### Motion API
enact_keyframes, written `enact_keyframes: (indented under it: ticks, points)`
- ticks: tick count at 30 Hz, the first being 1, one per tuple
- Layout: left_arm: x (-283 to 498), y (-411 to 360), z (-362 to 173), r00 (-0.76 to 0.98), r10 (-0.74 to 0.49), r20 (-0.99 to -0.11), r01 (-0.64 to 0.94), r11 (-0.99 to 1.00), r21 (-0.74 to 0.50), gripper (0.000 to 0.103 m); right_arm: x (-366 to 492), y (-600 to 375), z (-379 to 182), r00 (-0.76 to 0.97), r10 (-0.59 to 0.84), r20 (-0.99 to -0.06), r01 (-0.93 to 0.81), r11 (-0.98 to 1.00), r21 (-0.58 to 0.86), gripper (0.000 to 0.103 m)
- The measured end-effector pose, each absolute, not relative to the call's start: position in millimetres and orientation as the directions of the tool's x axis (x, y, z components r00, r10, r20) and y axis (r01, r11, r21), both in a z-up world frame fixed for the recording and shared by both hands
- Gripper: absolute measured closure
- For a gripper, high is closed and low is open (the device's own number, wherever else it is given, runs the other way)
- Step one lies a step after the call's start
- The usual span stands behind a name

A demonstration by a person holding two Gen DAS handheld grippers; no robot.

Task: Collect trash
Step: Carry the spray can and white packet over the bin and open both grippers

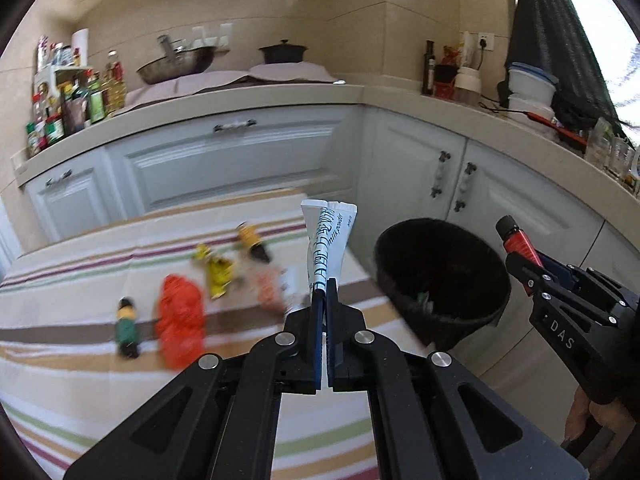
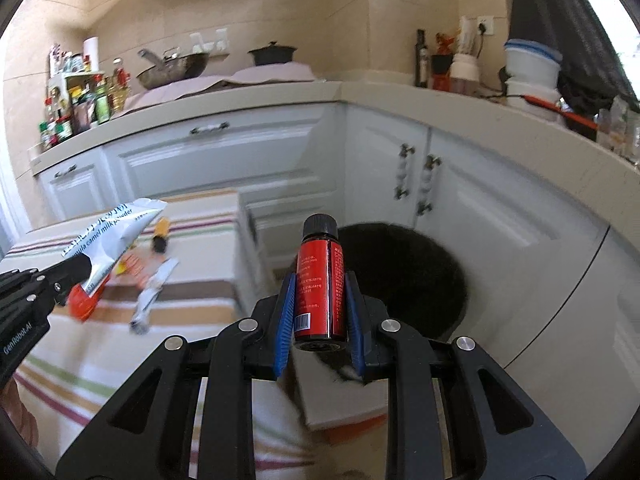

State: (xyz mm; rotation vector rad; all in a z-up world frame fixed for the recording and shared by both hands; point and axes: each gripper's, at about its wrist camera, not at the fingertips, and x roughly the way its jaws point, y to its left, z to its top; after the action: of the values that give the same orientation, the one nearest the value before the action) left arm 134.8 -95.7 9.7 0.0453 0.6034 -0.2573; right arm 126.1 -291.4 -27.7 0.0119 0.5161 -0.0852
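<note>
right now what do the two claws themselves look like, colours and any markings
Both claws are matte black, with angular linkage arms, triangular cut-outs and round silver pivot pins. The fingers carry blue ribbed pads. The left claw shows white "GenRobot.AI" lettering on its side in the right wrist view; the right claw shows white "DAS" letters on its body in the left wrist view. No cables or sleeves are visible.

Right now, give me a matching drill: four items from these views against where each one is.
Items:
1. white sachet
2. red bottle
3. orange wrapper
4. black bin

Places:
A. lying on the striped cloth
B. beside the table, in front of the cabinets
C. pinched in the left gripper
D. clamped in the right gripper

Pairs: 1-C, 2-D, 3-A, 4-B
</note>
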Motion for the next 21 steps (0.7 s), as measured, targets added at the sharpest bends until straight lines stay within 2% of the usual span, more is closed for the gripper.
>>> enact_keyframes:
  ticks: [9, 21]
  points:
    - [173, -162, 11, 0.788, -0.262, -0.558, 0.313, 0.95, -0.003, 0.101, 155, -338, -18, 0.882, -0.136, -0.451, 0.144, 0.989, -0.017, 0.08]
    - [226, -228, -15, 0.759, -0.236, -0.607, 0.34, 0.939, 0.059, 0.102, 199, -389, -39, 0.865, -0.159, -0.475, 0.183, 0.983, 0.004, 0.08]
